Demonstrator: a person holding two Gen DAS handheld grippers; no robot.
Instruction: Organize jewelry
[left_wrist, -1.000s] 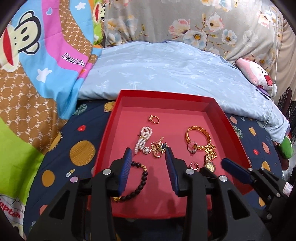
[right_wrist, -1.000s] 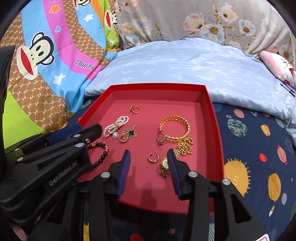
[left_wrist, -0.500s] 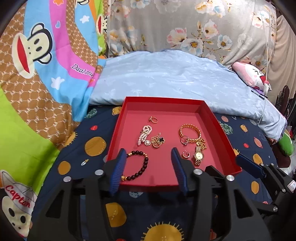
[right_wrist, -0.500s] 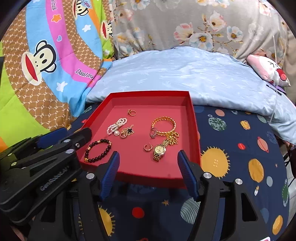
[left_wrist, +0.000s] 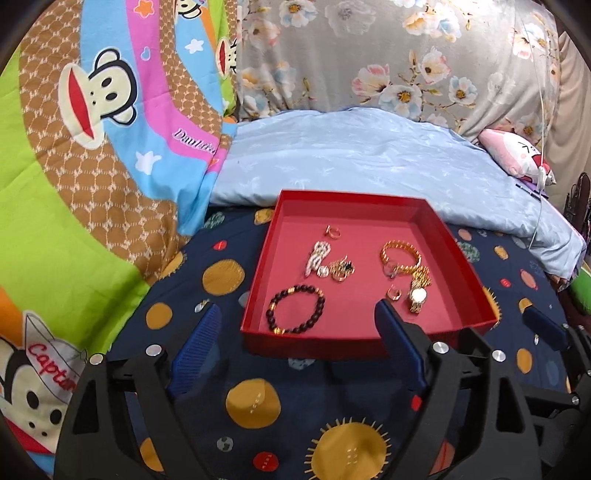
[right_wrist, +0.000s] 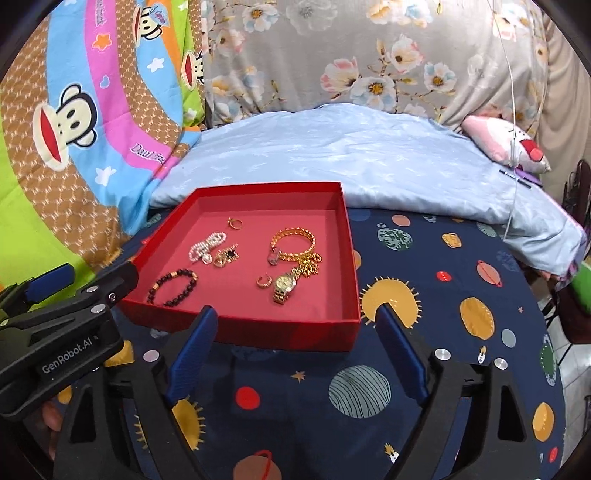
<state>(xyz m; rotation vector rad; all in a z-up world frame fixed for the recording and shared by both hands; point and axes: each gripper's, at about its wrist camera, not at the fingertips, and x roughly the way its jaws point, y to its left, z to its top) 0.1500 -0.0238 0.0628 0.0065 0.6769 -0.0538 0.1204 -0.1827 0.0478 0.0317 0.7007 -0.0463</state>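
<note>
A red tray (left_wrist: 369, 343) (right_wrist: 240, 334) lies on the dark planet-print bedsheet. In it lie a dark bead bracelet (left_wrist: 295, 309) (right_wrist: 172, 287), a pearl piece (left_wrist: 317, 256) (right_wrist: 207, 246), a small gold ring (left_wrist: 332, 232) (right_wrist: 235, 223), a gold chain bracelet (left_wrist: 400, 253) (right_wrist: 292, 240), a gold watch (left_wrist: 417, 297) (right_wrist: 284, 285) and a small hoop (left_wrist: 393, 293) (right_wrist: 264, 280). My left gripper (left_wrist: 299, 332) is open and empty, just short of the tray's near wall. My right gripper (right_wrist: 295, 332) is open and empty, also in front of the tray.
A light blue duvet (left_wrist: 369, 162) lies behind the tray. A cartoon monkey blanket (left_wrist: 92, 122) rises at the left. A pink plush (left_wrist: 517, 155) and a white cable (left_wrist: 541, 110) are at the far right. The left gripper's body (right_wrist: 62, 332) shows in the right wrist view.
Both grippers have pulled back from over the tray to in front of it and opened wider. The jewelry has not moved.
</note>
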